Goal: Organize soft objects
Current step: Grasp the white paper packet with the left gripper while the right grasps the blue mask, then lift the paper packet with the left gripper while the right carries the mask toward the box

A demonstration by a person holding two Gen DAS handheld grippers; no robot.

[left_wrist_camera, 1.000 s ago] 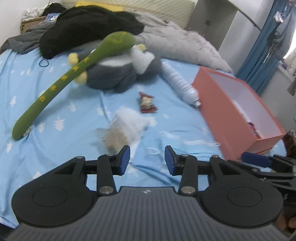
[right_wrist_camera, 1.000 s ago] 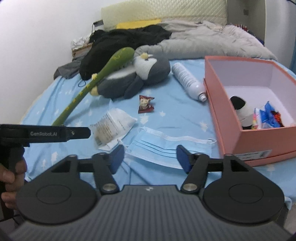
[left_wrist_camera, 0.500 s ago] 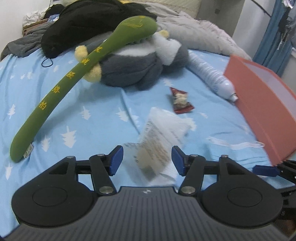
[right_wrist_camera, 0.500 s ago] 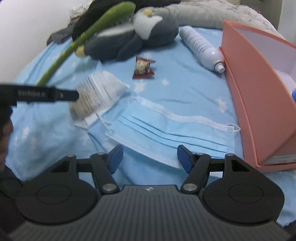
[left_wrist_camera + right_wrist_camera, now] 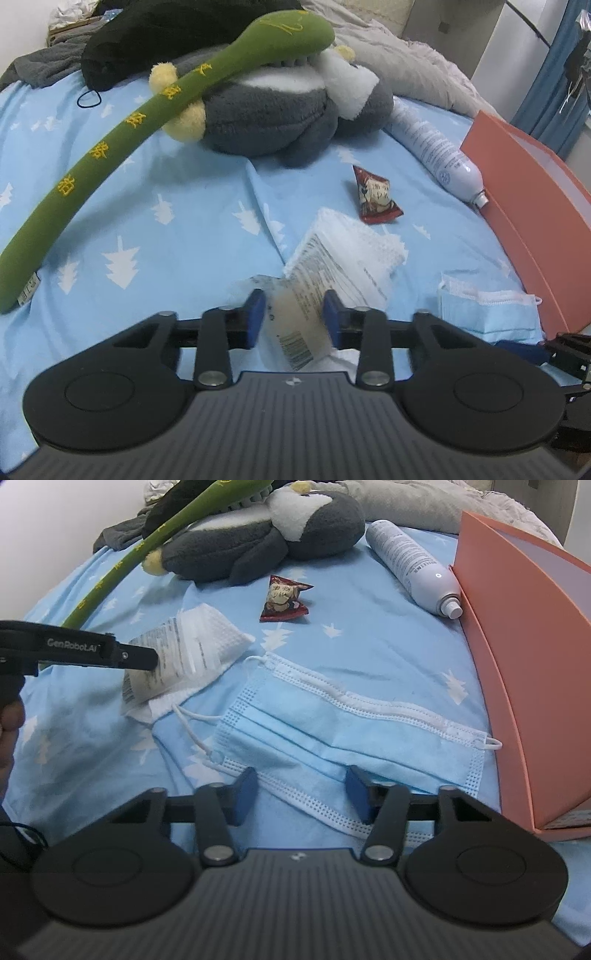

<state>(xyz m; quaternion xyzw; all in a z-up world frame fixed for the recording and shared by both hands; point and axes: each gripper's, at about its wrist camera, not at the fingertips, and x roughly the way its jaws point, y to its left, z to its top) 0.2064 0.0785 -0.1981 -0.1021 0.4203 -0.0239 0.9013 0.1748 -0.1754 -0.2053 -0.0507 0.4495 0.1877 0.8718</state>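
"GenRobot.AI" printed in pale letters along the side of the left gripper (image 5: pixel 293 319), read from the right wrist view. Yellow embroidered characters down the long green plush (image 5: pixel 122 136); not legible. Fine black print and a barcode on the clear white-cloth packet (image 5: pixel 332 273); too small to read. Grey print on the white spray bottle (image 5: pixel 413 559), also unreadable. Cartoon face on the small red snack sachet (image 5: pixel 282 598). Left jaws just closed in, blue pads against both sides of the packet's near end, packet tilted up off the sheet. Right gripper (image 5: pixel 301 797) jaws just narrowed too, pads either side of the near edge of the blue face mask (image 5: pixel 332 731); mask lying flat, contact with the pads not certain. Surface: bed under a light blue sheet (image 5: pixel 147 229) with white tree shapes, creased. Grey-and-white plush penguin (image 5: pixel 280 107) further back, green plush draped over it. Orange-pink box (image 5: pixel 517 664) at right, bottle nozzle just beside its wall. Black and grey clothing heaped toward the bed head; blue curtain at far right in the left wrist view.
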